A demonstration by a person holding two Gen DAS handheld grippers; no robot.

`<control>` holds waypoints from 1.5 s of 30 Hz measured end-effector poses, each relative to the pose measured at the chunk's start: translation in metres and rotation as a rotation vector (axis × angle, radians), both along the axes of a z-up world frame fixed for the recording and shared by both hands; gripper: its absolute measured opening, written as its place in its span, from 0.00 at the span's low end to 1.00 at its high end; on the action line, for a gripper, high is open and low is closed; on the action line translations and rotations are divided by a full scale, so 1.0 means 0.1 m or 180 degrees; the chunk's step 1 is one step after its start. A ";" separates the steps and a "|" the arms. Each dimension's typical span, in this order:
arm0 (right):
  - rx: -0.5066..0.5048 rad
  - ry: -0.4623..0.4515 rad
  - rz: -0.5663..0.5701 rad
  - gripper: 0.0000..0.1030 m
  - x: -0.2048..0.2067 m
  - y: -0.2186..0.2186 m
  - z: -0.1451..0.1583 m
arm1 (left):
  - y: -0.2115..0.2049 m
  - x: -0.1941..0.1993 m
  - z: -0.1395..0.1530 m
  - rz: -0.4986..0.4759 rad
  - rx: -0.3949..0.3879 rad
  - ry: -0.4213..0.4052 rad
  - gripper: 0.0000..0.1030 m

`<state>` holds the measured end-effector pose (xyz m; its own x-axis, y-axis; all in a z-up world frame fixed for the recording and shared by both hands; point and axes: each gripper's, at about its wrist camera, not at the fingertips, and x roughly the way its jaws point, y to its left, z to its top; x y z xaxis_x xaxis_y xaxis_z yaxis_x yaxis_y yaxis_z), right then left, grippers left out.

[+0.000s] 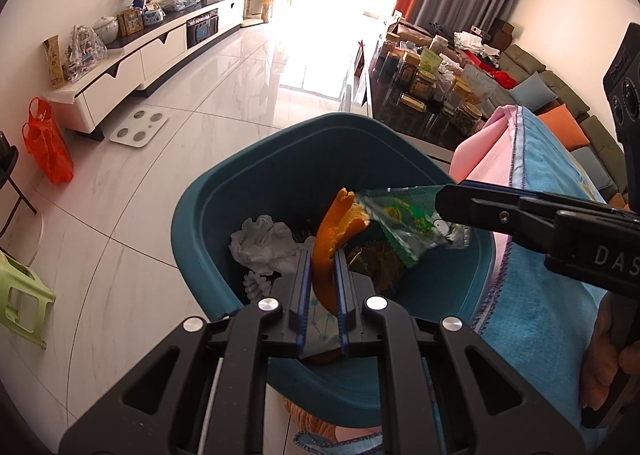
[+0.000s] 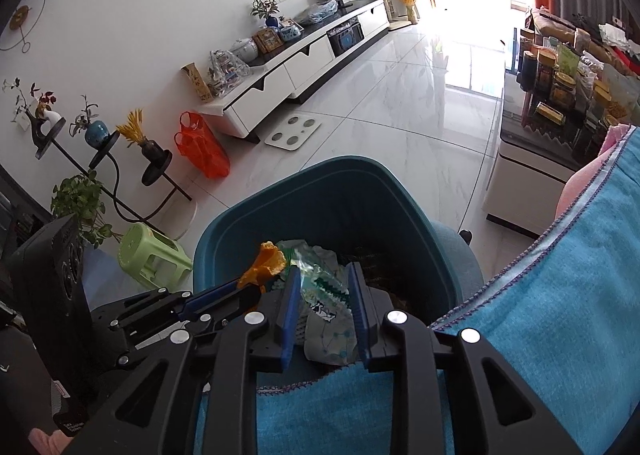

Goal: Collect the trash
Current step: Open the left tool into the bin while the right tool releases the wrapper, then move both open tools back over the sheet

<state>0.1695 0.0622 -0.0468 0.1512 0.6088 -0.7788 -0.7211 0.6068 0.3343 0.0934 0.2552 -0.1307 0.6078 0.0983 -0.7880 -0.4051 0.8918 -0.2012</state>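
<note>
Hovering over the open bin, both tongs carry or have just carried rubbish.

Left gripper (image 1: 323,279): jaws clamped together on a strip of orange peel (image 1: 334,233), which stands up between the blue pads, curled, bright orange outside and paler within, its top torn and ragged. It hangs inside the rim line, not yet dropped.

Right gripper (image 2: 325,309): jaws standing apart. A green-and-clear plastic wrapper (image 2: 316,275) lies between them; in the right wrist view the pads do not appear to press on it, though in the left wrist view its crinkled end sits at the fingertip. Judged: release is under way or just done; whether it has quite come free cannot be told.

Trash bin (image 1: 208,191): teal plastic, rounded square mouth, standing on pale floor tiles just beside a seat draped in a blue cloth (image 1: 540,295). Contents already in: crumpled white tissue (image 1: 262,243), a dark foil-like packet (image 1: 380,259), a patterned paper scrap under the pads.

Progress: well along for these two items; several pieces binned. Remaining: let the peel fall, clear the wrapper. Whether more rubbish waits elsewhere is not shown.
</note>
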 end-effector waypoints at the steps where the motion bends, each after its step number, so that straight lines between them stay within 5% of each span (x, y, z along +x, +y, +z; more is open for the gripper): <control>1: 0.0001 0.0001 -0.0011 0.26 0.00 0.00 0.00 | 0.00 0.02 -0.02 0.0002 -0.0003 0.0012 0.12; 14: 0.0175 -0.0010 -0.0129 0.38 -0.01 -0.18 0.02 | -0.01 -0.02 -0.04 0.0032 0.0035 -0.0047 0.44; 22: 0.0411 -0.0415 -0.0273 0.67 -0.26 -0.66 0.24 | -0.27 -0.46 0.33 0.0029 0.0452 -0.0449 0.92; 30: 0.0521 -0.1213 -0.0668 0.94 -0.82 -1.48 0.54 | -0.83 -0.92 0.79 -0.0073 0.0729 -0.1040 0.94; 45: 0.0260 -0.2056 -0.2063 0.93 -1.59 -3.04 0.53 | -2.21 -1.05 1.13 -0.0671 0.0884 -0.1645 0.94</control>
<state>0.0108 -0.2420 0.0063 0.8730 0.3024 -0.3826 -0.3095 0.9499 0.0443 -0.0116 0.0345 -0.0175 0.9325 0.0938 -0.3489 -0.1270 0.9892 -0.0733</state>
